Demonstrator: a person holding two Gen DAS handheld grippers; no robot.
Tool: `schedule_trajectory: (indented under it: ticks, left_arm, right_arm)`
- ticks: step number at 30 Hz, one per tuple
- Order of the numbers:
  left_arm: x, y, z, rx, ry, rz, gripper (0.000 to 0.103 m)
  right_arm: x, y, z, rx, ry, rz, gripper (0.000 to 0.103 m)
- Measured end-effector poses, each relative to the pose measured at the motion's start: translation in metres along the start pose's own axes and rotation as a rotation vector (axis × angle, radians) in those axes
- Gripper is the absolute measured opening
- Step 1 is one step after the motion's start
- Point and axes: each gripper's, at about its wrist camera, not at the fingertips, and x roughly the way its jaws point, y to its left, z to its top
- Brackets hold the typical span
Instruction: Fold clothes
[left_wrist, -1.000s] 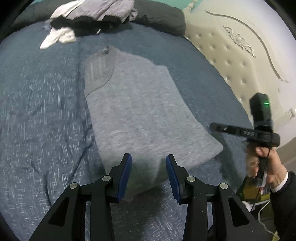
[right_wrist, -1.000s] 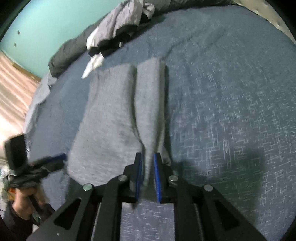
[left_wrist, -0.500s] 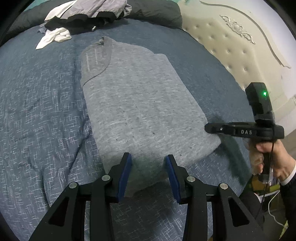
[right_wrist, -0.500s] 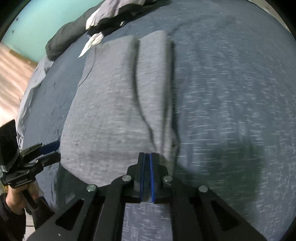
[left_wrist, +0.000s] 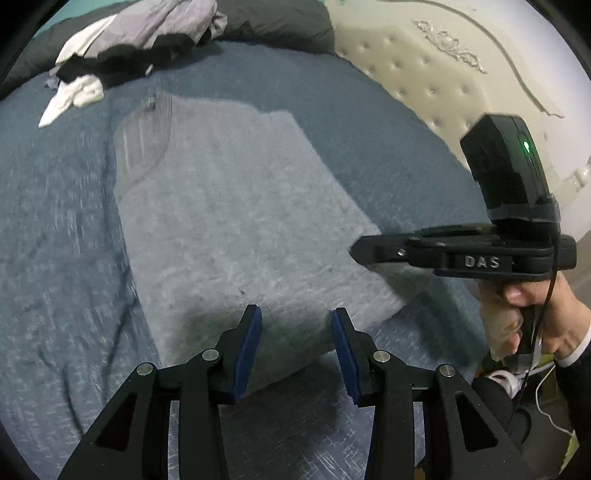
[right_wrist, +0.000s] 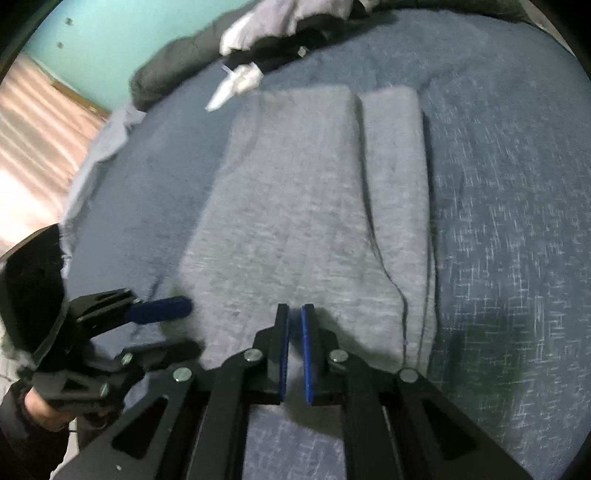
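Sweater (left_wrist: 236, 236), grey knit, lies flat on the blue bedspread (left_wrist: 55, 277), sides folded in to a long rectangle. Its long axis runs from the near hem toward 12 o'clock, collar at the far end. Left gripper (left_wrist: 295, 350) hovers over the hem's left part, jaws partly apart with nothing between the pads. Right gripper (right_wrist: 293, 354) sits at the hem's middle, jaws nearly shut; whether they pinch cloth cannot be told. Both hands are equally near the hem, so the fold likely goes hem to collar. Unfolded clothes (left_wrist: 136, 40) lie heaped at 11 o'clock, by a tufted cream headboard (left_wrist: 424, 85).
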Motion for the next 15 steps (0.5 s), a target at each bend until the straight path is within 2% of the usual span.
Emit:
schedule_trajectory:
  ticks: [4,7,11,15]
  left_arm:
    - [0.004,0.006,-0.005,-0.032,-0.02,-0.035,0.042]
    - [0.003,0.005,-0.005,-0.029,-0.019,-0.04,0.042]
    - [-0.009,0.008,-0.001,-0.029,-0.024,-0.048,0.042]
    - [-0.03,0.013,-0.002,-0.026,-0.05,-0.043,0.042]
  right_arm:
    - [0.006,-0.02,0.0,0.007,0.005,-0.095,0.0]
    - [0.004,-0.031,0.001,0.047,0.005,-0.085,0.0]
    - [-0.005,-0.029,0.008,0.036,-0.025,-0.105,0.0]
    - [-0.022,-0.044,0.015,0.095,-0.09,-0.033,0.0]
